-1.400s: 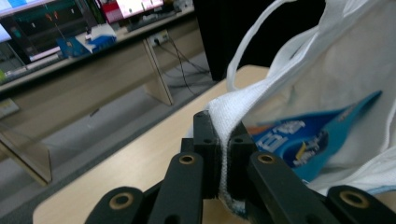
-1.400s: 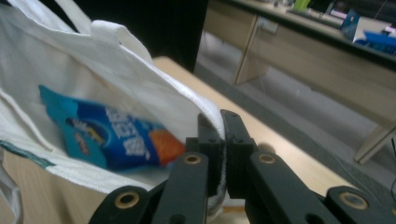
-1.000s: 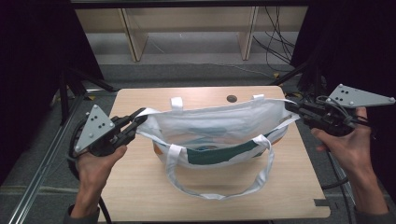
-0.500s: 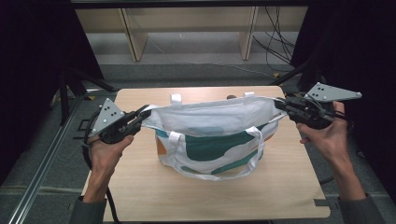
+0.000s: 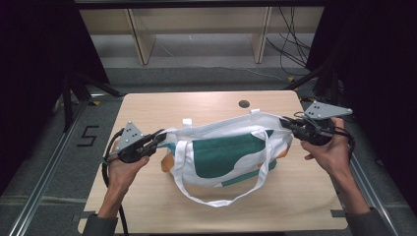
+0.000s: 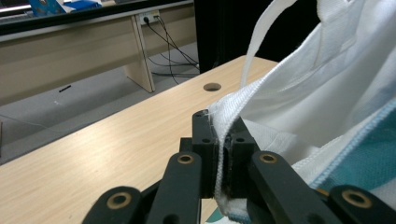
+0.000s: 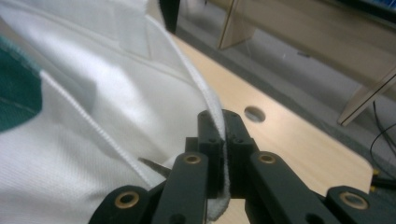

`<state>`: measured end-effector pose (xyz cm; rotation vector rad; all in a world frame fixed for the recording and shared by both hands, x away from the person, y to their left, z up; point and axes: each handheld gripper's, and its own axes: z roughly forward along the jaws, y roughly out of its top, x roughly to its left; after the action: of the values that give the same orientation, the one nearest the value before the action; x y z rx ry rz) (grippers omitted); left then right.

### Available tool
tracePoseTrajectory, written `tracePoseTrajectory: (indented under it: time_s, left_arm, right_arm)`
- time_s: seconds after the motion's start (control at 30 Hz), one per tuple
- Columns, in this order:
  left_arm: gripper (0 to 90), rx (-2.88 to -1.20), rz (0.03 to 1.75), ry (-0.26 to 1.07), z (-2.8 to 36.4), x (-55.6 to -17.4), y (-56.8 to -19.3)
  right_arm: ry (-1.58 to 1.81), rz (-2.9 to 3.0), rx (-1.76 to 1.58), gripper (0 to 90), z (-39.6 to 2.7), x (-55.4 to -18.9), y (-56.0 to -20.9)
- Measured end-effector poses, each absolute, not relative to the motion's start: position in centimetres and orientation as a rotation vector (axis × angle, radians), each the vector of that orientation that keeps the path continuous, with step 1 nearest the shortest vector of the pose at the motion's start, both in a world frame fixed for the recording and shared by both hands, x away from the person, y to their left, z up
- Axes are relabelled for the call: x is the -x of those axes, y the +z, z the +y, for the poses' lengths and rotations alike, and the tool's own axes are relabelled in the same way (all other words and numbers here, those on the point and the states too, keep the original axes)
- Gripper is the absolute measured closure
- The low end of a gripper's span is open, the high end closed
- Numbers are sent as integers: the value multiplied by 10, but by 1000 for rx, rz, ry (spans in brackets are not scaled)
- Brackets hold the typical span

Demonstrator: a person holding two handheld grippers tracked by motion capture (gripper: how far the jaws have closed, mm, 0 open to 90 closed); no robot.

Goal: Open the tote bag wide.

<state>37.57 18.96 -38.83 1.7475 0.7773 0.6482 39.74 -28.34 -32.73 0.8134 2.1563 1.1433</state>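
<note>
tote bag (image 5: 228, 150) rim seemingly pinched tight by each hand-held gripper (image 6: 223, 154).

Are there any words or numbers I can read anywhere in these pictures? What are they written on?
"5": a black mark on the grey floor left of the table, seen in the high view.
The tote bag has green, white and orange shapes but no words that I can see.
The tongs show no readable label.
</note>
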Motion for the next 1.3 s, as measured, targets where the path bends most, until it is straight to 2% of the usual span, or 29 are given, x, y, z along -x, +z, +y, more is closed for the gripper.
tracePoseTrajectory:
  time_s: [0.13,0.3,0.5,0.63,0.7,0.87,1.03,1.3]
  left_arm:
    - [841,-1770,789,642,187,-380,-398]
    - [819,-1715,825,593,189,-384,-398]
    - [861,-1608,831,592,192,-383,-375]
    - [863,-1564,774,656,197,-364,-347]
    - [864,-1568,701,733,200,-354,-327]
    - [866,-1495,673,741,201,-336,-302]
    - [866,-1492,617,774,200,-316,-283]
    - [866,-1443,519,757,207,-287,-253]
  right_arm:
    - [1136,2203,-878,882,-280,-406,-349]
    - [1141,2192,-886,882,-280,-410,-352]
    - [1197,2108,-864,884,-280,-412,-322]
    - [1265,2065,-841,885,-282,-403,-307]
    - [1333,2020,-796,885,-287,-395,-292]
    - [1407,1936,-725,885,-291,-373,-270]
    - [1447,1897,-681,885,-295,-354,-253]
    - [1572,1841,-613,886,-302,-325,-232]
